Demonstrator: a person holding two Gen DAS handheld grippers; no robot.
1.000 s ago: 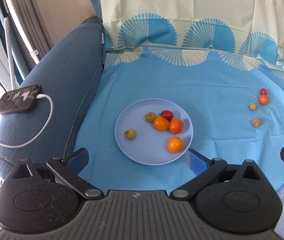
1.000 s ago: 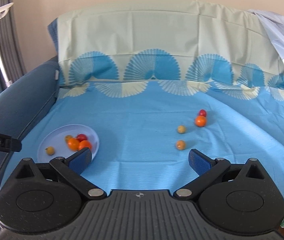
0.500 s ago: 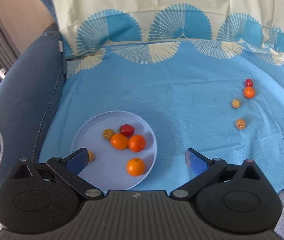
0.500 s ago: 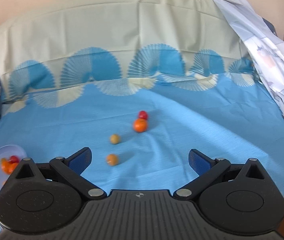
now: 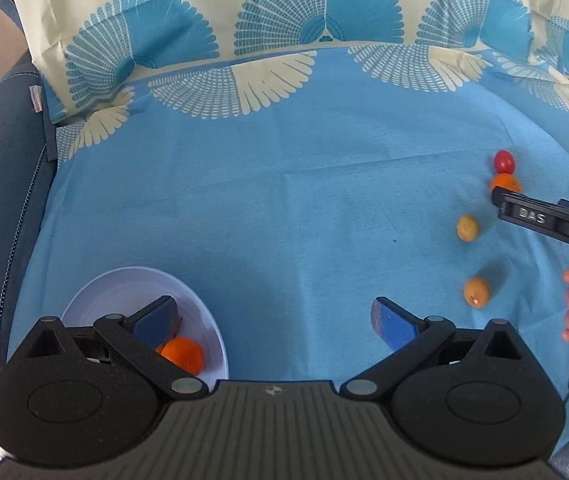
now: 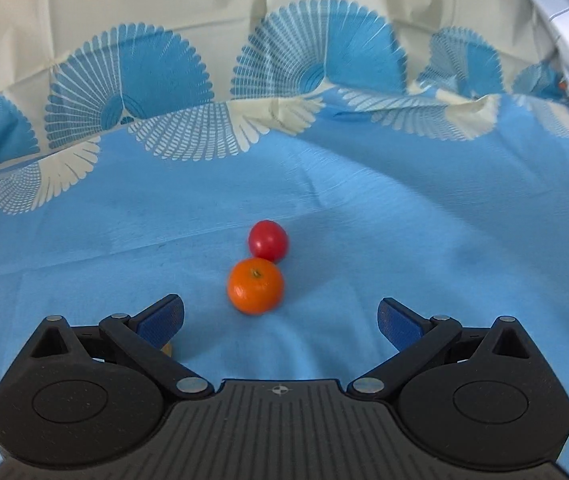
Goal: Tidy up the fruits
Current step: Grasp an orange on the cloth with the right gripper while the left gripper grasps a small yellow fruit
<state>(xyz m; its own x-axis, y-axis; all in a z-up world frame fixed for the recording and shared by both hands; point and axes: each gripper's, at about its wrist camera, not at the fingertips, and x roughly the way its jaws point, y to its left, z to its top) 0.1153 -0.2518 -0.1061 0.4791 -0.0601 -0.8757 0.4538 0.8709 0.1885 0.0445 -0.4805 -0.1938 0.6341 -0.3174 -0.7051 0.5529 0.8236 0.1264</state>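
Part done: round pale-blue plate [image 5: 212,332] on the blue patterned sheet [image 5: 284,200] holds at least one orange fruit [image 5: 182,354]. Four remain loose: small orange mandarin [image 6: 255,286], red tomato [image 6: 267,241] touching it, two yellowish fruits [image 5: 467,228]. My right hand-held gripper [image 6: 280,316] jaws apart near mandarin; left hand-held gripper [image 5: 276,316] apart, empty

tomato [image 6: 267,240] touching behind tangerine [image 6: 255,286], plate [image 5: 124,286] far left
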